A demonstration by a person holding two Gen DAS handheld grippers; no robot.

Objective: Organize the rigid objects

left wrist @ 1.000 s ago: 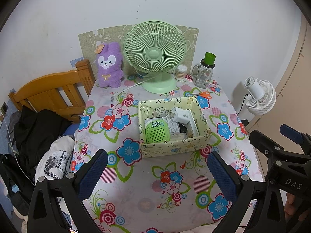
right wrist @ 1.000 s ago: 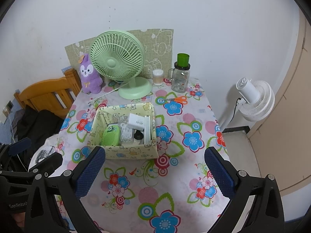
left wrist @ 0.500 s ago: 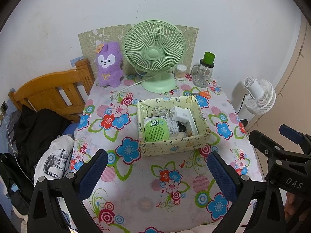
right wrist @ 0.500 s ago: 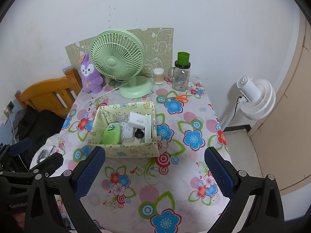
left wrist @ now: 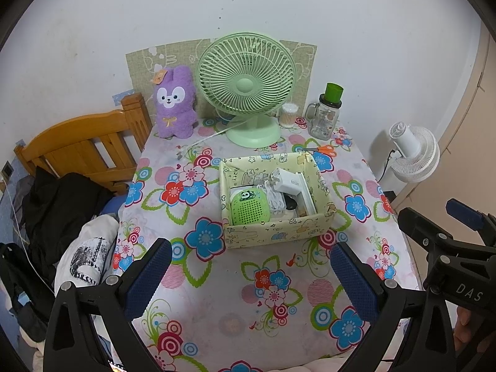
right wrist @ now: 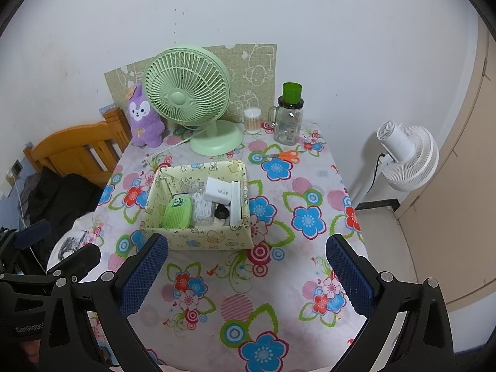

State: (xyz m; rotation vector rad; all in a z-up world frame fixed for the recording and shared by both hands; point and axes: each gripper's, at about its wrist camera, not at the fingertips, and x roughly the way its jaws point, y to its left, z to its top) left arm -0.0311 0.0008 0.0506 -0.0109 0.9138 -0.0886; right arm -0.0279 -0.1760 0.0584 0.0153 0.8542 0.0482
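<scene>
Near the middle of the tabletop (left wrist: 279, 282), a pale yellow printed box (left wrist: 276, 232) (right wrist: 198, 238) is found, open at the top, ahead of and between the fingers of both grippers, touched by neither. The left gripper (left wrist: 251, 276) is held wide apart above the near edge, with nothing between its blue, mesh-textured pads (left wrist: 148, 276). The right gripper (right wrist: 248, 276) is likewise spread wide and carries nothing.

Inside the box, one rounded green perforated speaker (left wrist: 249, 206) (right wrist: 177, 211) is set at the left side, one bundle of white cable (left wrist: 274, 198) beside it, one white block-shaped charger (left wrist: 290, 181) (right wrist: 218, 190) toward the far side, and one flat white slab (right wrist: 236, 203) is stood on edge against the right wall. A small black item lies under the charger; its kind cannot be told.

Along the far edge are counted one purple plush rabbit (left wrist: 175, 104), one pale green desk fan (left wrist: 246, 82) with a round ribbed grille and disc base, one clear round tub of cotton swabs (left wrist: 288, 115), and one glass handled jar (left wrist: 325, 114) with a green cup on top. One pair of orange-handled scissors (left wrist: 321, 149) lies flat near the far right corner, just beyond the box. The tabletop is covered by a flower-patterned cloth. One white floor fan (right wrist: 406, 155) stands off the right edge.
</scene>
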